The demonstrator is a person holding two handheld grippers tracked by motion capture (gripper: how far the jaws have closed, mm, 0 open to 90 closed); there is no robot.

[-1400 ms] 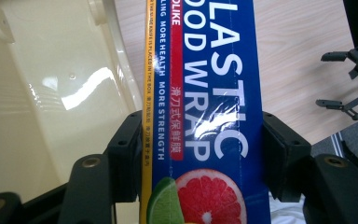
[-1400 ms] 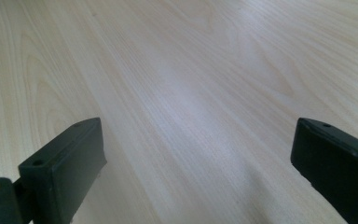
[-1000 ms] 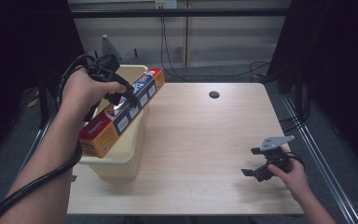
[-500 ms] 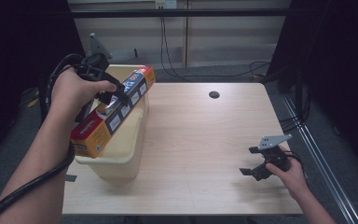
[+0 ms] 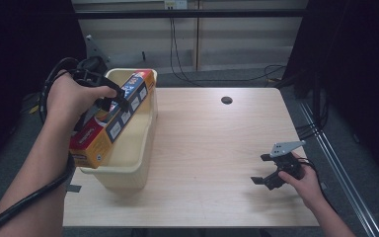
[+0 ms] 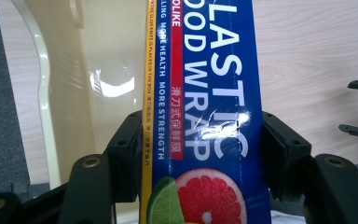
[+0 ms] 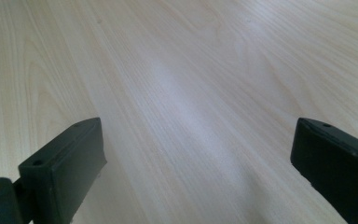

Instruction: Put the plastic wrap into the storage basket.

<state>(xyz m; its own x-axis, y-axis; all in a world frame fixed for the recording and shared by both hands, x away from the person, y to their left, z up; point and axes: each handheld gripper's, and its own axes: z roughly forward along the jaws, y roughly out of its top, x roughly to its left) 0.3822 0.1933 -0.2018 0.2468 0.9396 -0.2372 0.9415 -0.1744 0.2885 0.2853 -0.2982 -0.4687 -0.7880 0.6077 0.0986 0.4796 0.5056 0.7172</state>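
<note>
Jaws of left gripper [image 5: 112, 104] clamp plastic wrap box [image 6: 205, 116] over tub [image 5: 143, 148]; right gripper [image 5: 266, 173] jaws apart.

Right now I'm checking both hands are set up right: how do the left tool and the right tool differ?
The left tool is shut on the plastic wrap box; the right tool is open with nothing between its jaws. The left tool is raised over the tub, holding the box tilted; the right tool sits low by the table at its near right edge. Both have black jaws and a trailing cable.
</note>
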